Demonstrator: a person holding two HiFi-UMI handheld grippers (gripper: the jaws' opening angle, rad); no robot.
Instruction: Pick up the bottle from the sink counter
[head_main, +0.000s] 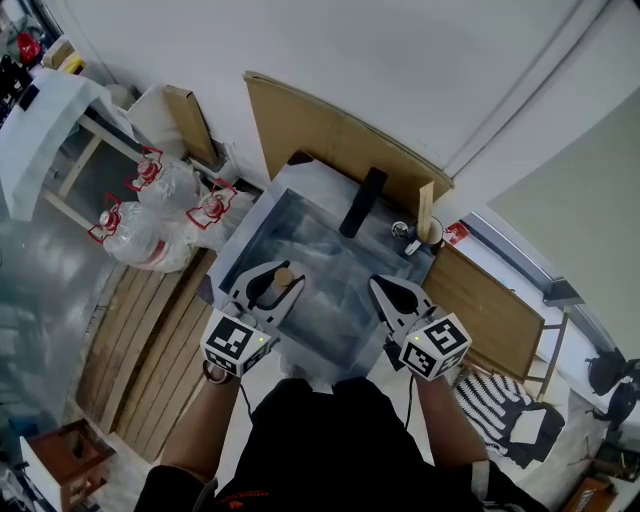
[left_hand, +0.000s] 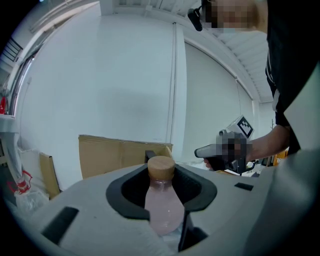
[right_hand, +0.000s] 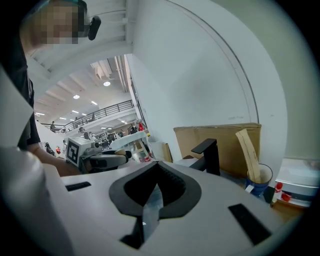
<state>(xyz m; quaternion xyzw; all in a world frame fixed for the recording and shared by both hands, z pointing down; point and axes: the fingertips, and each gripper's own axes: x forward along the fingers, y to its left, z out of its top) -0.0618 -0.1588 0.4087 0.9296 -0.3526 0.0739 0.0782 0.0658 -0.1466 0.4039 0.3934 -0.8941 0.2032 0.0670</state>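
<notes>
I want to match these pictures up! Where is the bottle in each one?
Head view: bottle left of centre, in the left gripper.
Left gripper view: bottom centre, between the jaws.
Right gripper view: I cannot make it out.
Shared landmark: the cardboard sheet against the wall, in all three.

Both forearms reach forward, side by side, grippers well apart. Left gripper: nearly level, nose slightly down, jaws clamped on the bottle, which stands upright between the pads. Right gripper: same attitude, jaws together, nothing between them.
</notes>
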